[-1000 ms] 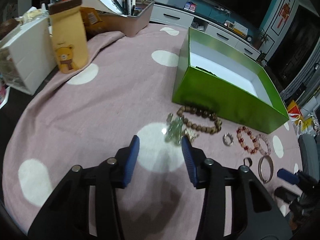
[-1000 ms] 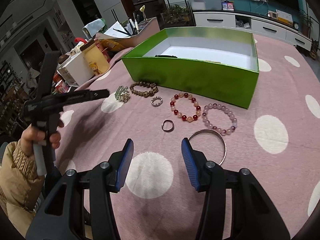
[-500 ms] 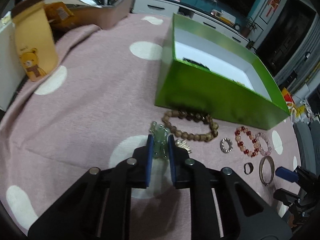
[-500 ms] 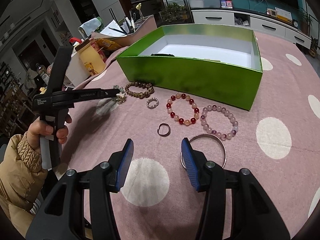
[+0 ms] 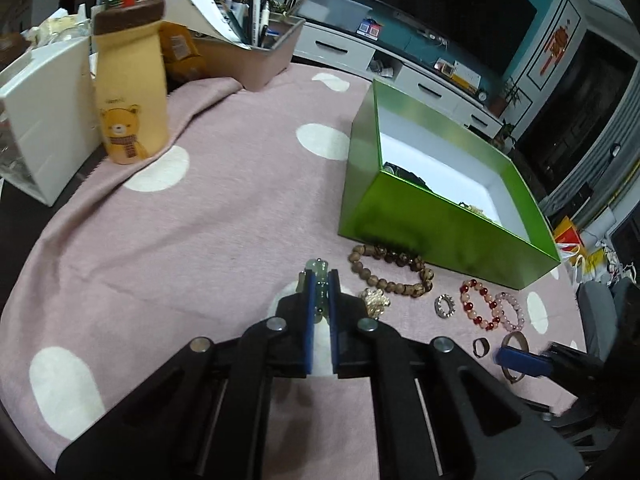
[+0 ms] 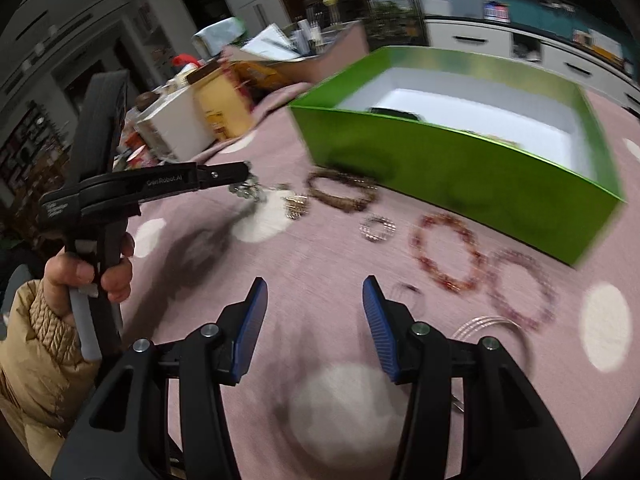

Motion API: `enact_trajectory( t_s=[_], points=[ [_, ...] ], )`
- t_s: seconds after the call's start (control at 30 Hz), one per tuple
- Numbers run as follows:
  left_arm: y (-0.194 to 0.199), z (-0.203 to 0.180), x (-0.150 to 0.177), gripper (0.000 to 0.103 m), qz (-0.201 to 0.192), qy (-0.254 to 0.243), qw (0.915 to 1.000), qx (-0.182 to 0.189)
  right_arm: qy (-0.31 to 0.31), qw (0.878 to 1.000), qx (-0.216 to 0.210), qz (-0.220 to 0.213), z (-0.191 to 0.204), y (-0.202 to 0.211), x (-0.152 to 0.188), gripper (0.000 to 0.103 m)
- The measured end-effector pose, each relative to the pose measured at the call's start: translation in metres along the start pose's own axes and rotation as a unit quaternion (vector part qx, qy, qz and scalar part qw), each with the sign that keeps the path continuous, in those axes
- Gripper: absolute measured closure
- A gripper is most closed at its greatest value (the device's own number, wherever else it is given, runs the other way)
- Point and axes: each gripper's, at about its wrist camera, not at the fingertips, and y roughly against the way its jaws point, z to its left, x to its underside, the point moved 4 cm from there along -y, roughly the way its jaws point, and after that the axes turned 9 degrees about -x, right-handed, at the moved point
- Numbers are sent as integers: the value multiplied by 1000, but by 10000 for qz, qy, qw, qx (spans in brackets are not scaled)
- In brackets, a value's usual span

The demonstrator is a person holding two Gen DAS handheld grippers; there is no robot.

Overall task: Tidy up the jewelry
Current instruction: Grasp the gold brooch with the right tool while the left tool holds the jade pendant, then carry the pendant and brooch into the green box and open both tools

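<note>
Left gripper [image 5: 320, 292] clamped on pale green bead bracelet [image 5: 319, 276]; right gripper [image 6: 314, 320] apart, empty, above counter [image 5: 224, 200].

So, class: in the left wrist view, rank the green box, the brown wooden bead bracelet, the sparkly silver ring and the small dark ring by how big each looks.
1. Green box, by far the largest.
2. Brown wooden bead bracelet.
3. Sparkly silver ring.
4. Small dark ring: close to the silver ring in size, and the fisheye edge makes that last pair unsure.
</note>
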Motion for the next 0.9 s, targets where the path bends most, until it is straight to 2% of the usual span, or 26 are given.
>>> enact_trajectory(
  t_s=[0.27, 0.43, 0.57, 0.67, 0.77, 0.9],
  points=[
    [14, 18, 7, 98, -36, 47, 10000, 27, 140, 9997, 19, 216, 7, -59, -30, 63],
    [21, 25, 7, 98, -94, 114, 9999, 75, 288, 9990, 223, 256, 10, -82, -40, 68],
    [24, 29, 6, 98, -135, 140, 9997, 122, 378, 9981, 433, 223, 12, -93, -50, 69],
    [26, 31, 6, 98, -157, 154, 9997, 138, 490, 9966, 615, 231, 13, -98, -53, 82],
    [27, 30, 5, 98, -163, 149, 9997, 144, 559, 9957, 704, 199, 13, -97, -53, 83],
    [32, 27, 3, 98, -210, 118, 9996, 157, 519, 9969, 591, 43, 16, -81, -53, 83]
  ],
)
